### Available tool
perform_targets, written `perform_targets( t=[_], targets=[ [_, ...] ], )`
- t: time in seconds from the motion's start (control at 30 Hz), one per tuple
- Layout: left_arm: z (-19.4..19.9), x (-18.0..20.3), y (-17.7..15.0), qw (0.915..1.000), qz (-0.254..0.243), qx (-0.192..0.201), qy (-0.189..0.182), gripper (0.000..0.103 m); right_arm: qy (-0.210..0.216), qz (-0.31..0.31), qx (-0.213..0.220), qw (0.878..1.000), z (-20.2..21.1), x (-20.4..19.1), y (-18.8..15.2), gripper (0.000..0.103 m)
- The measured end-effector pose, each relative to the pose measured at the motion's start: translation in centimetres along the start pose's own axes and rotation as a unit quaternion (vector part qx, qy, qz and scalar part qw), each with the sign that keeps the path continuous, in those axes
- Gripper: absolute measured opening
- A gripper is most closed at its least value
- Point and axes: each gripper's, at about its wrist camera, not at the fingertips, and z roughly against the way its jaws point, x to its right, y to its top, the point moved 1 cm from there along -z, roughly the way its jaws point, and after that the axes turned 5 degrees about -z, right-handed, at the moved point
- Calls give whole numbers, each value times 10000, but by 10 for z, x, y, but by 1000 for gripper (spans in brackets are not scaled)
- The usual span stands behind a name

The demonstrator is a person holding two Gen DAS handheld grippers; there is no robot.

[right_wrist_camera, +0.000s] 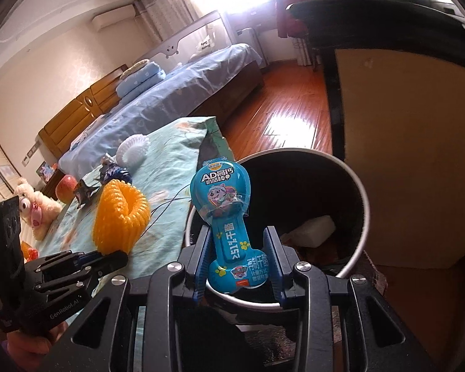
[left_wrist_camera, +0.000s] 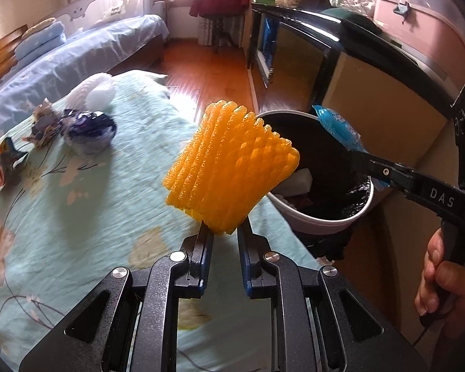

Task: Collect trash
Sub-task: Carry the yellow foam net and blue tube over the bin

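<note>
My left gripper (left_wrist_camera: 222,231) is shut on an orange foam fruit net (left_wrist_camera: 231,166) and holds it above the bed edge, just left of the white trash bin (left_wrist_camera: 319,220). It also shows in the right wrist view (right_wrist_camera: 121,214). My right gripper (right_wrist_camera: 238,241) holds a blue cheese-stick wrapper (right_wrist_camera: 224,214) over the bin's (right_wrist_camera: 364,217) near rim; its jaws stand apart, touching the wrapper's wide lower end. The wrapper also shows in the left wrist view (left_wrist_camera: 338,127). A white foam piece (right_wrist_camera: 313,229) lies inside the bin.
On the floral bedspread (left_wrist_camera: 77,204) lie a dark blue crumpled wrapper (left_wrist_camera: 88,130), a white foam net (left_wrist_camera: 94,93), crumpled paper (left_wrist_camera: 43,122) and a small packet (left_wrist_camera: 6,155). A plush toy (right_wrist_camera: 37,207) and apple (right_wrist_camera: 66,187) lie further off. A cabinet (left_wrist_camera: 372,117) stands behind the bin.
</note>
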Motion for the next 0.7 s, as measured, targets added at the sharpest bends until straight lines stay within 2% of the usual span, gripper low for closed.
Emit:
perform_targets(
  t=[0.7],
  targets=[
    [-20,30,18,9994,-323,-135,-54,15,-152,-192,14,9997,0,30,8,34]
  ],
)
